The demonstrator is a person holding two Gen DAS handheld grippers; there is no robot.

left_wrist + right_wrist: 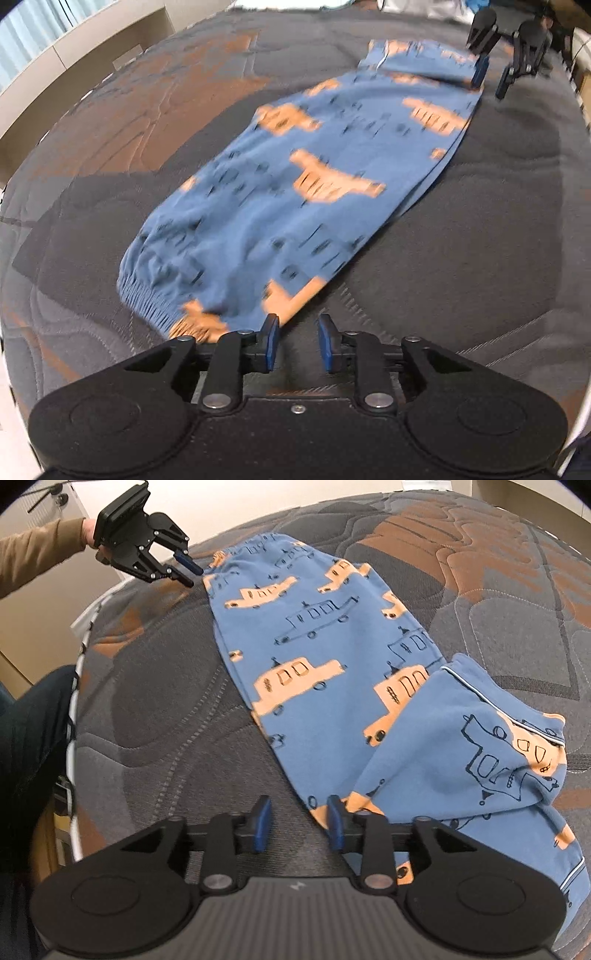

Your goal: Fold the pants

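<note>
Blue pants [295,177] with orange boat prints lie folded leg over leg on a quilted grey and orange mattress [480,240]. The elastic cuff end [147,295] lies just ahead of my left gripper [297,343], which is open and empty. My right gripper [297,821] is open and empty at the waist end; the waist part [480,746] is bunched and folded over. Each gripper shows in the other's view, the right one [489,79] at the waist edge, the left one [190,572] at the cuff end of the pants [314,646].
The mattress edge with white piping [75,701] runs along the left of the right wrist view, with the person's leg [33,738] and sleeve [37,550] beside it. A beige headboard or wall panel [74,59] stands at the far left. White items [424,7] lie at the far edge.
</note>
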